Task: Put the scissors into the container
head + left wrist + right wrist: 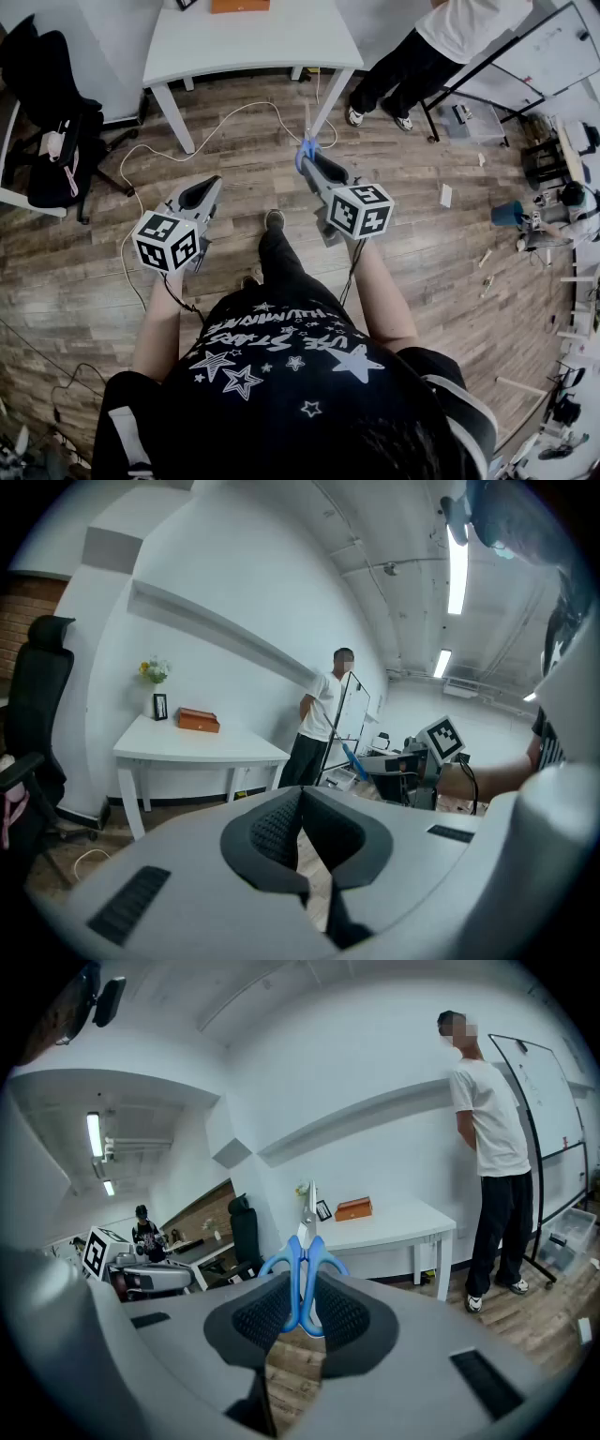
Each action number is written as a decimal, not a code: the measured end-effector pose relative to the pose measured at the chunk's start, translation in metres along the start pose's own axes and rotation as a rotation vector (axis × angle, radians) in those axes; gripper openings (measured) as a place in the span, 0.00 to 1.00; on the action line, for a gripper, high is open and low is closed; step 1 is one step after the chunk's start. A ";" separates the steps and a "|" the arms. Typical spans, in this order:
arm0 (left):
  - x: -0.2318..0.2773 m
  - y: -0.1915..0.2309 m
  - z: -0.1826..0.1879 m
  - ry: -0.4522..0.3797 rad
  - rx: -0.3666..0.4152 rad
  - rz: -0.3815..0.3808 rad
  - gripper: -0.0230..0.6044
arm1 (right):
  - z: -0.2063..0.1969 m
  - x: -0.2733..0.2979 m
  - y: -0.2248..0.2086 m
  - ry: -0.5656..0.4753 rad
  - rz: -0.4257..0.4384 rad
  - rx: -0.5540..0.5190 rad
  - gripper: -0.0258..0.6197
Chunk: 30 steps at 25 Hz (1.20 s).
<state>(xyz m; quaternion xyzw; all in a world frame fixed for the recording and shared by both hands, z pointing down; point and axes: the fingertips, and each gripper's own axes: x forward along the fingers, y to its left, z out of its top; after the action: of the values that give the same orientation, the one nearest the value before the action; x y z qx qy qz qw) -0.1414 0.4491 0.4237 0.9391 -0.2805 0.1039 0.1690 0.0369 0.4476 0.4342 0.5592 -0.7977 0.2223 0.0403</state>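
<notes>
My right gripper is shut on the blue handles of the scissors, held over the wooden floor. In the right gripper view the scissors stand upright between the pads, metal blades pointing up. To its left, my left gripper is level with it, jaws together and nothing between them. An orange box rests on the white table ahead; it also shows in the left gripper view and the right gripper view. No other container can be made out.
A black office chair stands left of the table. White cables trail on the floor under it. A person in a white shirt stands by a whiteboard at the right. Small clutter lines the right side.
</notes>
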 end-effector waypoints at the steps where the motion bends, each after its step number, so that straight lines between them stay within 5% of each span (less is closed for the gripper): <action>1: -0.001 -0.001 -0.001 0.001 -0.003 0.000 0.07 | -0.001 -0.001 0.001 0.004 0.000 -0.002 0.20; 19: 0.012 0.002 -0.019 0.017 -0.024 0.014 0.07 | -0.012 0.011 -0.007 0.020 0.029 -0.046 0.20; 30: 0.091 0.078 0.020 0.019 -0.058 0.069 0.07 | 0.035 0.110 -0.069 0.040 0.074 -0.022 0.20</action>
<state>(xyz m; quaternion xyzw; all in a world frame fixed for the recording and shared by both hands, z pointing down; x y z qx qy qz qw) -0.1083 0.3354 0.4515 0.9225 -0.3140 0.1104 0.1953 0.0653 0.3186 0.4591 0.5242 -0.8193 0.2260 0.0544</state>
